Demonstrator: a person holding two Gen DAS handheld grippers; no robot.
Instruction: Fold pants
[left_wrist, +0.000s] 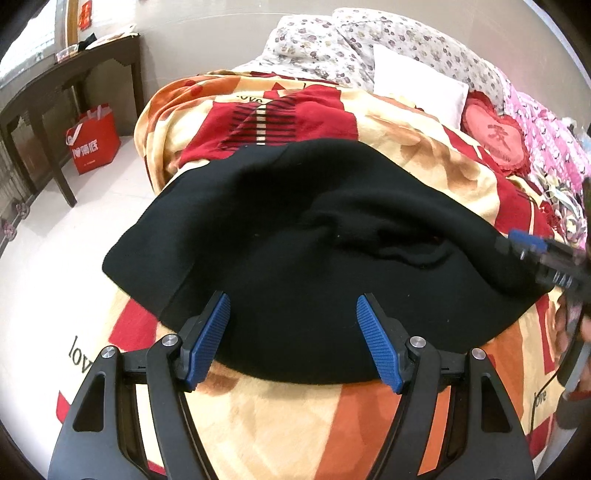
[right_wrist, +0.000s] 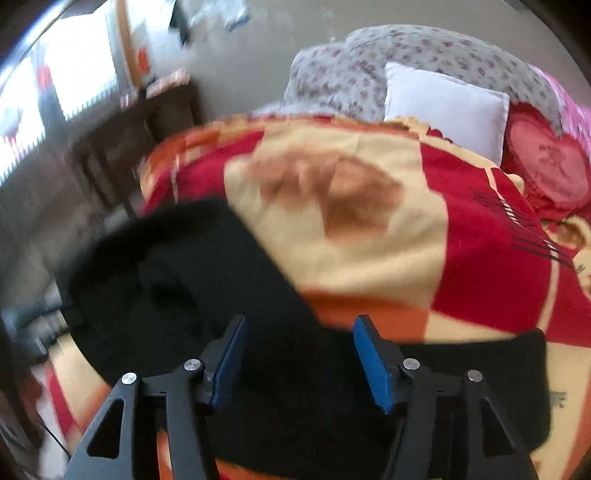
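Black pants lie folded in a wide dark bundle across the patterned red, cream and orange blanket on a bed. My left gripper hovers over the bundle's near edge, jaws open, nothing between the blue pads. At the pants' right end my right gripper comes in from the right edge of the left wrist view, with a hand behind it. The right wrist view is blurred. In it the right gripper stands open over the black cloth, with the pads apart from it.
A white pillow, a red heart cushion and floral bedding sit at the head of the bed. To the left are white floor, a dark wooden table and a red bag.
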